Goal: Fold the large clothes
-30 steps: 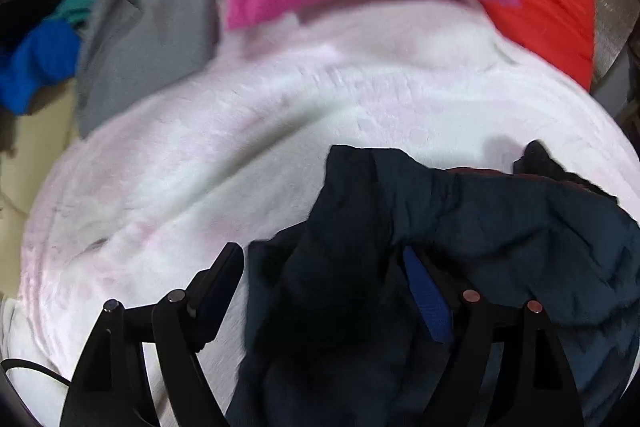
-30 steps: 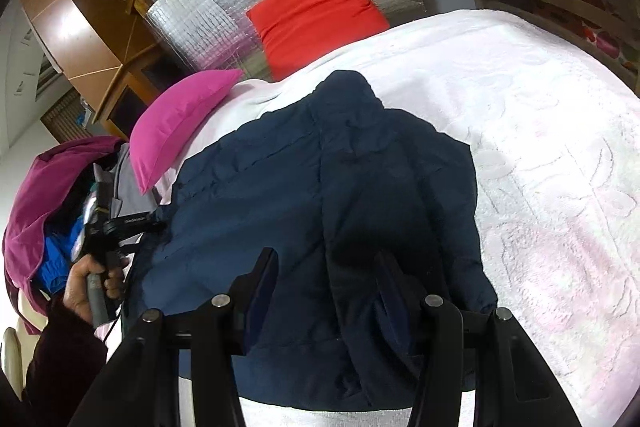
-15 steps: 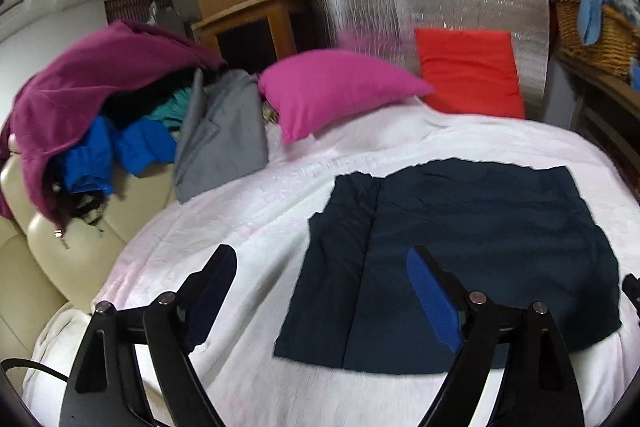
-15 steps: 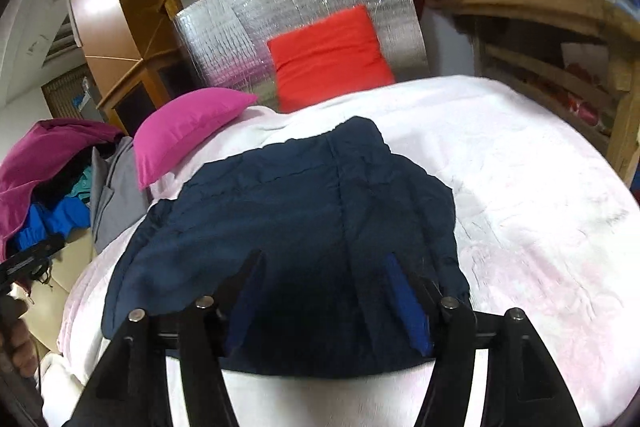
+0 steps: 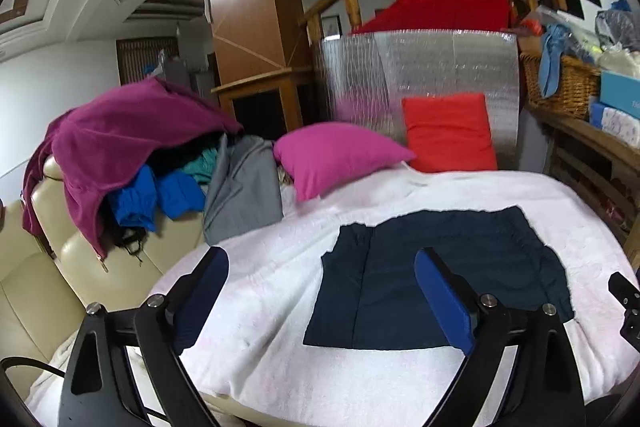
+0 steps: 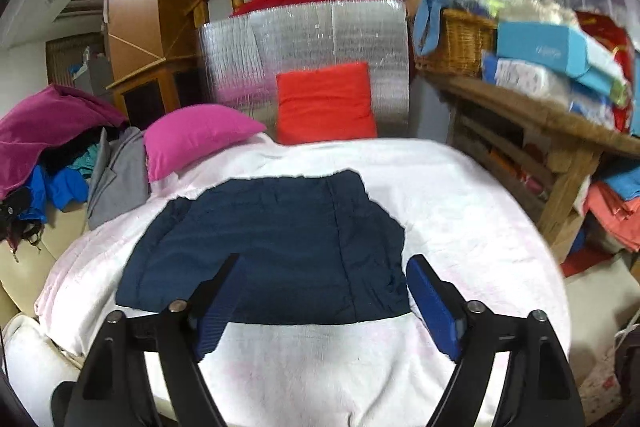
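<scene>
Right wrist: one folded navy garment (image 6: 272,247) | two pillows | both grippers' jaws wide, just opened, empty

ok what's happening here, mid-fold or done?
Looks like a fold just finished. The navy jacket lies folded into a flat rectangle on the white blanket. Both hand-held grippers are off it: the left gripper and right gripper are held above the blanket, fingers having just opened, with nothing between them. A heap of unfolded clothes waits on the cream sofa at the left.
</scene>
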